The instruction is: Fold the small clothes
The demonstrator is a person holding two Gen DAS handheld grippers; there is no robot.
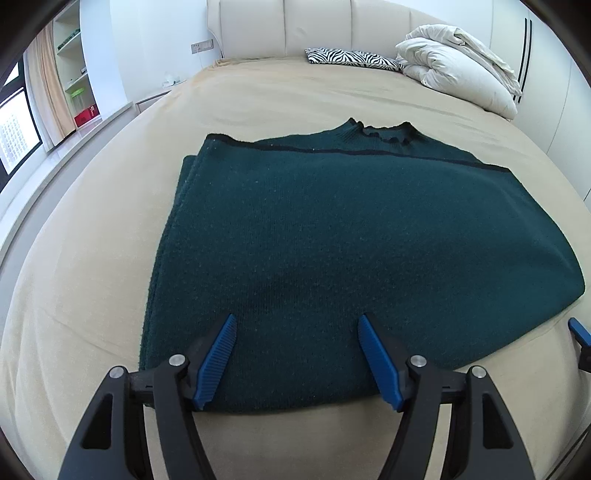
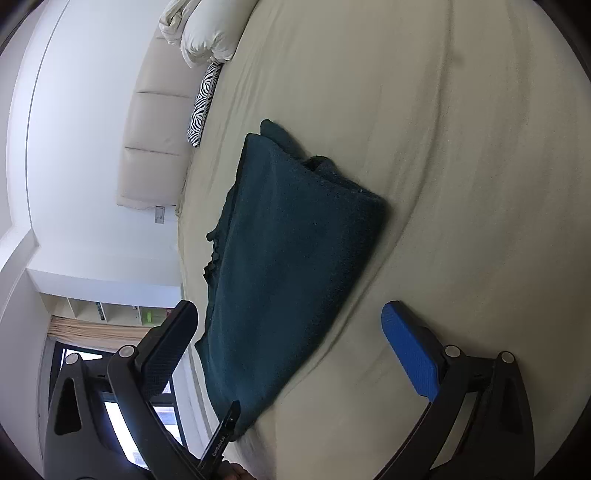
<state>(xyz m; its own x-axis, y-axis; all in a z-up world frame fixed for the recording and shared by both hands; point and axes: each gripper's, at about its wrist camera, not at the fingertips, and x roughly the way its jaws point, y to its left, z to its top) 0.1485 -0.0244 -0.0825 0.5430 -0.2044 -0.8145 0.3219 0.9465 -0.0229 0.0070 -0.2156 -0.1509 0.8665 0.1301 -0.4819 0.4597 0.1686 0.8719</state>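
A dark green knitted sweater [image 1: 332, 240] lies flat on the beige bed [image 1: 110, 258], folded into a rough rectangle with its collar at the far side. My left gripper [image 1: 297, 321] is open, its blue pads [image 1: 216, 363] just above the sweater's near edge, holding nothing. The right wrist view is rolled sideways; there the sweater [image 2: 288, 258] lies ahead. My right gripper [image 2: 291, 314] is wide open and empty, off the sweater's right side. Its blue tip [image 1: 578, 330] shows at the right edge of the left wrist view.
A zebra-print pillow [image 1: 351, 59] and a bundled white duvet [image 1: 461, 62] lie at the head of the bed by the padded headboard [image 1: 295, 29]. A window sill and shelves [image 1: 74, 74] run along the left. Part of the left gripper [image 2: 221, 439] shows in the right wrist view.
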